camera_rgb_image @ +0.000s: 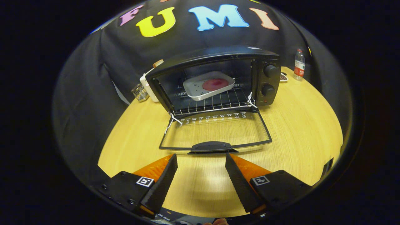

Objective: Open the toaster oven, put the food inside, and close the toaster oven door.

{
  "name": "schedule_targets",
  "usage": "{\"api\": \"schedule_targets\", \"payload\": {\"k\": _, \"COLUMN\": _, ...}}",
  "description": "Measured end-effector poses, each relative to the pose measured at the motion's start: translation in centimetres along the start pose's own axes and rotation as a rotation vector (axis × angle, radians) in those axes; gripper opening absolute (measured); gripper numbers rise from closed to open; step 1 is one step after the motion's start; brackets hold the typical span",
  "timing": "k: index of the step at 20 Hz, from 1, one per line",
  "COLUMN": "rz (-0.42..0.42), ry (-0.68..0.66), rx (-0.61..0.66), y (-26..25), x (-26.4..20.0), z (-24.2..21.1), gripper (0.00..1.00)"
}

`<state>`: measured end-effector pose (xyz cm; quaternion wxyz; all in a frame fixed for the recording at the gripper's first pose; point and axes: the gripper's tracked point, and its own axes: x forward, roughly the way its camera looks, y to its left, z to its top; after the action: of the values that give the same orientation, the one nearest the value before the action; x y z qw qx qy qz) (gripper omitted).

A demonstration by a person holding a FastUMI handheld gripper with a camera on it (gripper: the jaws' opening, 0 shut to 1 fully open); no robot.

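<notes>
Toaster oven (pixel 215 78) sits toward the far side of the round wooden tabletop (pixel 300 131), door (pixel 215 132) dropped fully open and lying flat toward the camera, handle (pixel 212 146) at its near edge. One white tray (pixel 208 85) on the wire rack (pixel 212 101) inside, with one round red piece of food (pixel 215 84) on it. Tray is angled, well inside the opening, apart from both side walls. Two knobs (pixel 269 80) stacked on the right-hand control panel. White string (pixel 172 121) tied at each front corner of the rack, two ties.

Gripper (pixel 201 167) jaws are spread wide, nothing between them, just short of the door handle and not touching it. The handle lines up with the gap between the jaws. Bare tabletop under and between the jaws, and a broad open stretch on the right of the door out to the table's edge. Left of the door there is less room before the edge.

One water bottle (pixel 299 64) upright near the far right edge, well apart from the oven, a small dark item beside it, too small to tell. One white box (pixel 148 87) and one clear glass object (pixel 140 92) just left of the oven, near the far left edge.
</notes>
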<state>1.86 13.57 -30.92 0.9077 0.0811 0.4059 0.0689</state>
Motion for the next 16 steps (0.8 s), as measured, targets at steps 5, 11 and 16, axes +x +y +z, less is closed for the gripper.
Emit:
{"api": "schedule_targets", "payload": {"k": 5, "rz": -0.116, "ry": 0.122, "rx": -0.136, "y": -1.8, "x": 3.1, "z": -3.1, "gripper": 0.98}}
{"api": "schedule_targets", "payload": {"k": 11, "rz": -0.171, "ry": 0.181, "rx": -0.1, "y": -3.0, "x": 5.0, "z": -3.6, "gripper": 0.99}}
{"api": "schedule_targets", "payload": {"k": 16, "rz": -0.194, "ry": 0.198, "rx": -0.038, "y": -3.6, "x": 5.9, "z": -2.6, "gripper": 0.98}}
